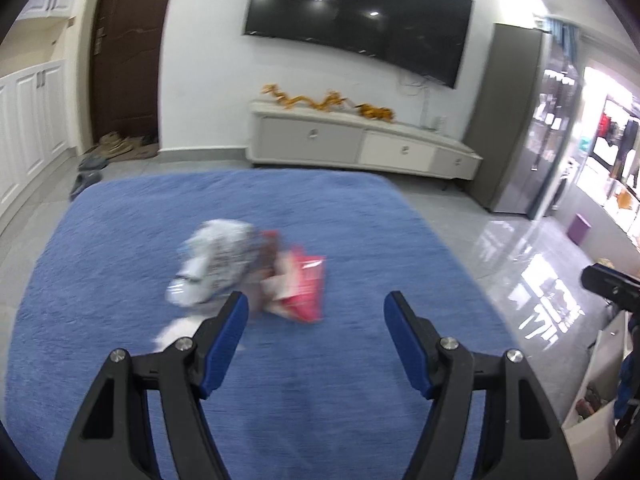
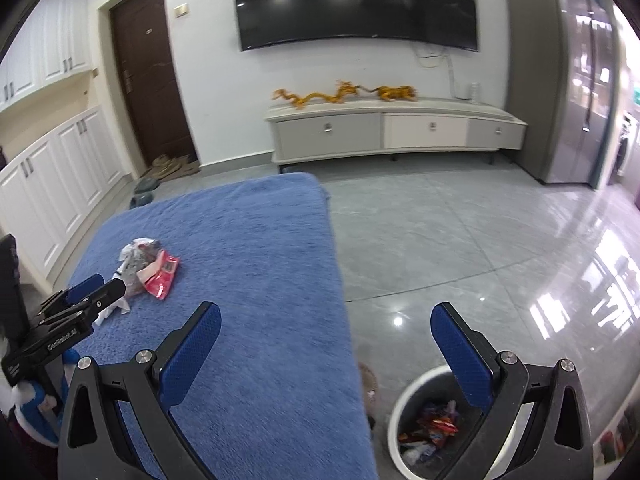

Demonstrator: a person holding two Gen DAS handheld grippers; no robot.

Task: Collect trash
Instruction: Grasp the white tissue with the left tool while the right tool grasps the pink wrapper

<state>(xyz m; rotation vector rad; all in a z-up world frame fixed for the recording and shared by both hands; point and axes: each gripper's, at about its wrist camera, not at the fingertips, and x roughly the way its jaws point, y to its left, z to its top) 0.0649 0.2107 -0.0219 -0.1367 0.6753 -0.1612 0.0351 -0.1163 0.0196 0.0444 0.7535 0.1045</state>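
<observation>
A small pile of trash lies on the blue cloth-covered table [image 1: 320, 400]: a crumpled white printed wrapper [image 1: 216, 260] and a red snack packet [image 1: 300, 284] beside it. My left gripper [image 1: 316, 308] is open and empty, just short of the pile. The pile also shows in the right wrist view, with the wrapper [image 2: 138, 254] and the red packet [image 2: 162, 276], and the left gripper [image 2: 94, 284] next to it. My right gripper [image 2: 326, 318] is open and empty, above the table's right edge and a round bin [image 2: 404, 400] holding several wrappers.
The bin stands on the grey tiled floor [image 2: 460, 240] right of the table [image 2: 260, 280]. A TV cabinet [image 2: 392, 128] with yellow ornaments lines the far wall under a TV [image 2: 356, 0]. White cupboards [image 2: 52, 160] and a brown door [image 2: 148, 72] are left.
</observation>
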